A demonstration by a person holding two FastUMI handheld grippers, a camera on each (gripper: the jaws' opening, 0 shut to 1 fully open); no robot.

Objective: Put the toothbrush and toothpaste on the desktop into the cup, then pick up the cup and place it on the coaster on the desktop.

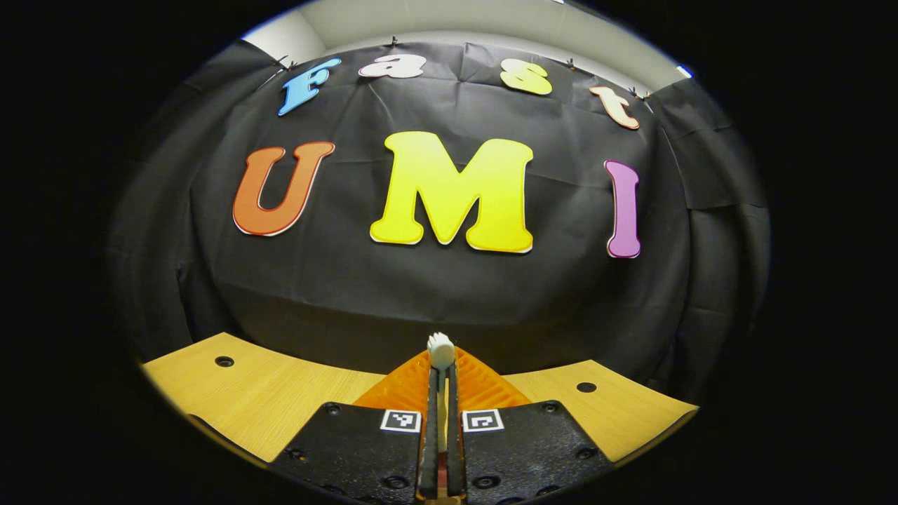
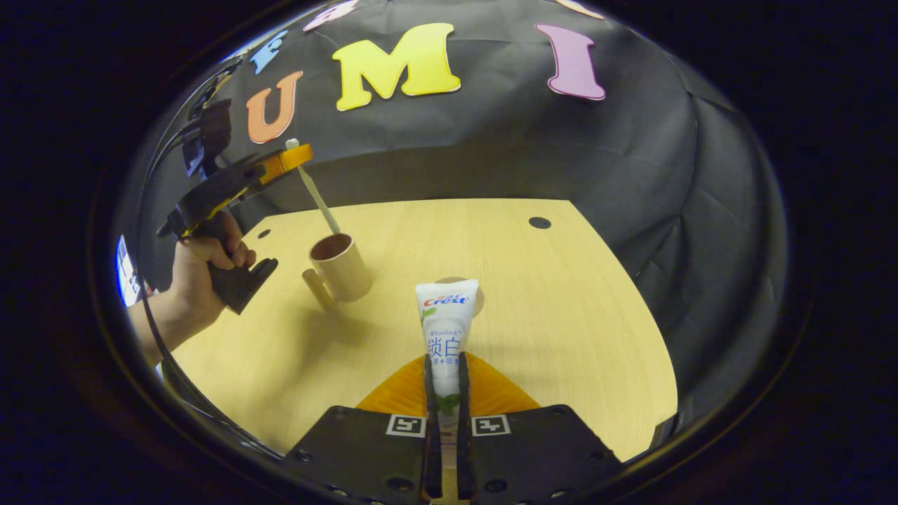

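While the left gripper point(image 2: 298, 156) clamps the toothbrush point(image 2: 319, 200) near its head, the handle slants down from the fingers with its lower end at or just inside the mouth of the cup point(image 2: 342, 266). So the brush's long axis runs from gripper to cup, and it lies directly below that hand, the nearer one. In the left gripper view the brush head point(image 1: 440, 348) pokes out just past the closed fingertips. The right gripper point(image 2: 445, 382) is closed on the toothpaste point(image 2: 445, 322), the tube pointing forward beyond its fingers. From it the cup stands ahead and to the left; the coaster point(image 2: 477, 298) peeks out behind the tube's far end.
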